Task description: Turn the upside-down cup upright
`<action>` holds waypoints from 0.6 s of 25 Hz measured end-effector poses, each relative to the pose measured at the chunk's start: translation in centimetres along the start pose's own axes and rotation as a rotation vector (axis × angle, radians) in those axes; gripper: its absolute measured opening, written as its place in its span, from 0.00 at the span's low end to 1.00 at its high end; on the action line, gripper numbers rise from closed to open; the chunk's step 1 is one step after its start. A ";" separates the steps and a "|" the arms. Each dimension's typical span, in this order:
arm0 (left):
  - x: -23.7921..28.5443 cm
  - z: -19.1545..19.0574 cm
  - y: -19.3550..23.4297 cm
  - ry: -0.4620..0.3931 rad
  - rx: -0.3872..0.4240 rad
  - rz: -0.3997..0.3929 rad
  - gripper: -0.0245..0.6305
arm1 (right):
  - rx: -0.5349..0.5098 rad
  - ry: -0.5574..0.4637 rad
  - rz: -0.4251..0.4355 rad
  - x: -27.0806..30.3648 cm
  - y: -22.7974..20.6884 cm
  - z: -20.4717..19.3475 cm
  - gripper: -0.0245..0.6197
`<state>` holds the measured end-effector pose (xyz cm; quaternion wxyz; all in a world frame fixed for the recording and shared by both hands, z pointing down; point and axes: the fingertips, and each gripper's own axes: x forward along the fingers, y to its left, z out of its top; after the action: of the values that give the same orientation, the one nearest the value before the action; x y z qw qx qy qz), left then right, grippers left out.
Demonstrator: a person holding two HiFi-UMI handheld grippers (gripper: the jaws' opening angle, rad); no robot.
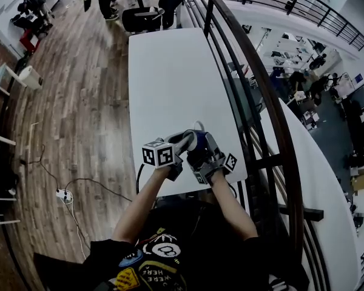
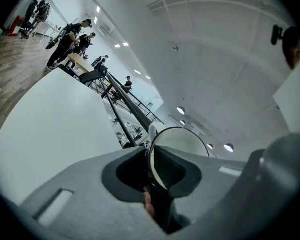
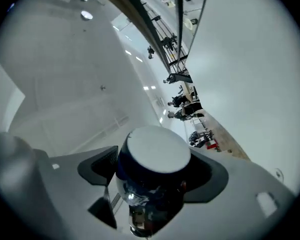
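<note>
The cup (image 1: 192,142) is dark blue with a white base and hangs just above the near end of the white table (image 1: 170,83). Both grippers meet on it. My left gripper (image 1: 183,144) is shut on the cup's wall. In the left gripper view the thin rim (image 2: 182,136) stands edge-on between the jaws, and the white inside shows. My right gripper (image 1: 200,156) holds the cup's body. In the right gripper view the cup (image 3: 155,156) fills the gap between the pads, with its flat white base turned away from the camera.
A dark metal railing (image 1: 255,90) runs close along the table's right side. Wooden floor lies to the left, with a power strip and cable (image 1: 64,194). A black chair (image 1: 148,14) and standing people are beyond the table's far end.
</note>
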<state>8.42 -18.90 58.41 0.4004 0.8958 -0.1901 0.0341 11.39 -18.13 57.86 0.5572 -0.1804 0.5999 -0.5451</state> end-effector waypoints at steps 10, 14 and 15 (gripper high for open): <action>-3.9 -2.7 5.8 0.088 0.201 0.256 0.17 | -0.484 0.121 -0.280 -1.3 -4.0 2.0 0.64; -6.3 -4.1 8.1 0.097 0.210 0.337 0.04 | -0.844 0.231 -0.486 -1.8 -7.6 5.9 0.64; -7.1 -4.5 8.2 0.090 0.217 0.344 0.04 | -0.935 0.272 -0.563 -2.1 -9.1 6.8 0.64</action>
<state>-0.73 -18.37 65.77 0.2979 0.8856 -0.3171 0.1624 14.42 -22.55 68.09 0.1689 -0.4895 0.7728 -0.3670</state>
